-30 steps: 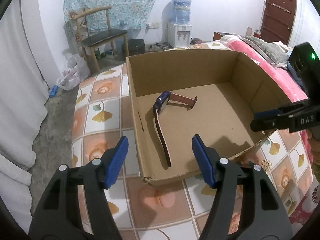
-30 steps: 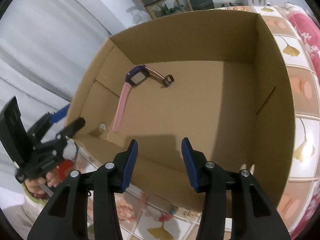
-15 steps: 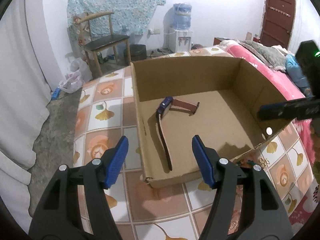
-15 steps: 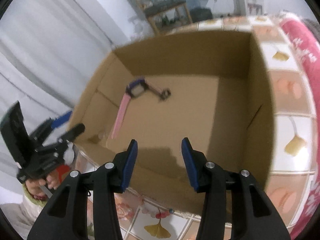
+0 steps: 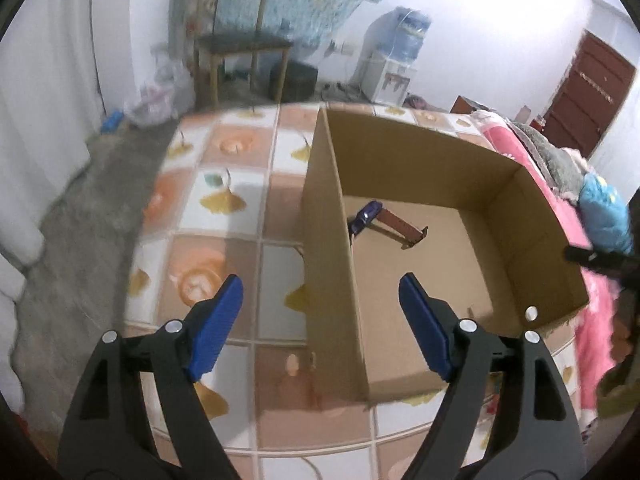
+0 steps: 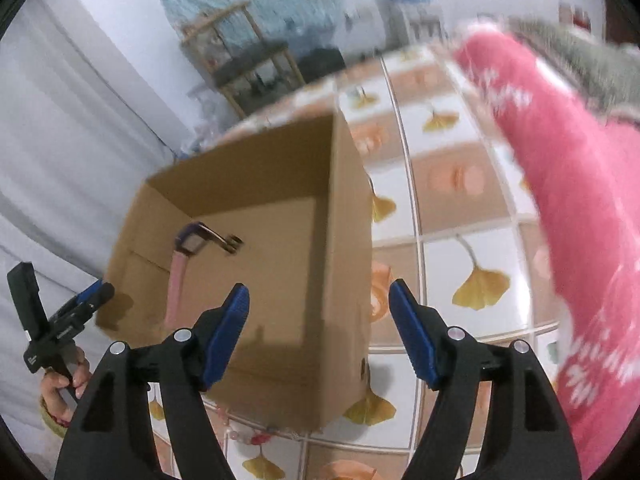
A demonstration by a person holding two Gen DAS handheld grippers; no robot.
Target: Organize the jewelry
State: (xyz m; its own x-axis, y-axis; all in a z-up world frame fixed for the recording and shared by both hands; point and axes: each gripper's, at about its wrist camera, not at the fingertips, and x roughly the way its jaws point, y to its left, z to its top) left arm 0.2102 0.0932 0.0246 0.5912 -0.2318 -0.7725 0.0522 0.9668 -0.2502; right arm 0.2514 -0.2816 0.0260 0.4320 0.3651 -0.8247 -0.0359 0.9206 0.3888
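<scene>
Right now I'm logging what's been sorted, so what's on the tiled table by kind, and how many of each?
Wristwatch: 1, inside the box
Cardboard box: 1
Bead string, partly hidden by the box: 1
Total: 3
</scene>
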